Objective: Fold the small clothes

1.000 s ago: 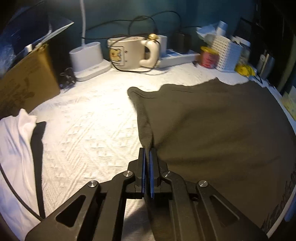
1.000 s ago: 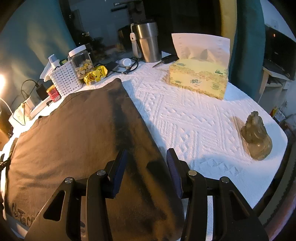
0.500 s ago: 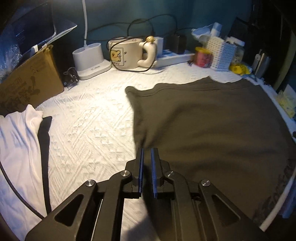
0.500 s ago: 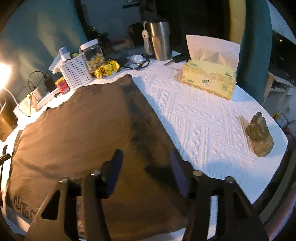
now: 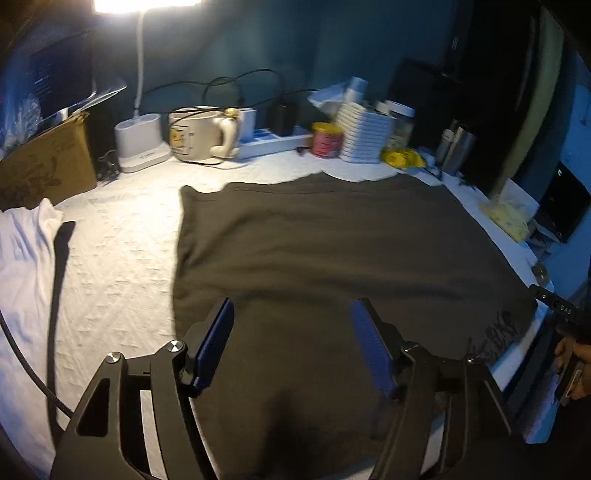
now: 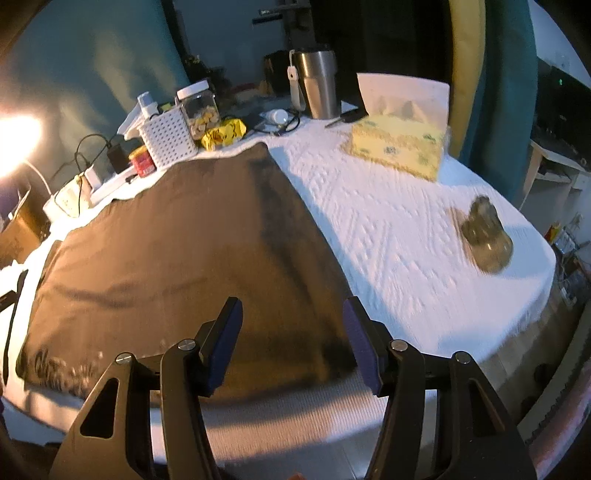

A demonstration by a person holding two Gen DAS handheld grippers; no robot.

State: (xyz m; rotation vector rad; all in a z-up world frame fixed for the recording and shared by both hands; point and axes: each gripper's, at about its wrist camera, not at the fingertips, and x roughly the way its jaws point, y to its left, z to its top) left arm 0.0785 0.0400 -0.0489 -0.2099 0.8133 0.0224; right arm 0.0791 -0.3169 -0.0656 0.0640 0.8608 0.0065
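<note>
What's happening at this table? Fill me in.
A person with a two-finger gripper in each hand is folding clothes on a white-covered table. A dark brown garment lies spread flat in the middle. The left gripper has just let go of it and its jaws have been opening; nothing is between them now. The right gripper is open too, hanging over the garment's near right corner. A white garment waits at the left edge.

Dim room lit by a glaring desk lamp (image 5: 147,3); motion blur, curved fisheye edges, dark corners.
</note>
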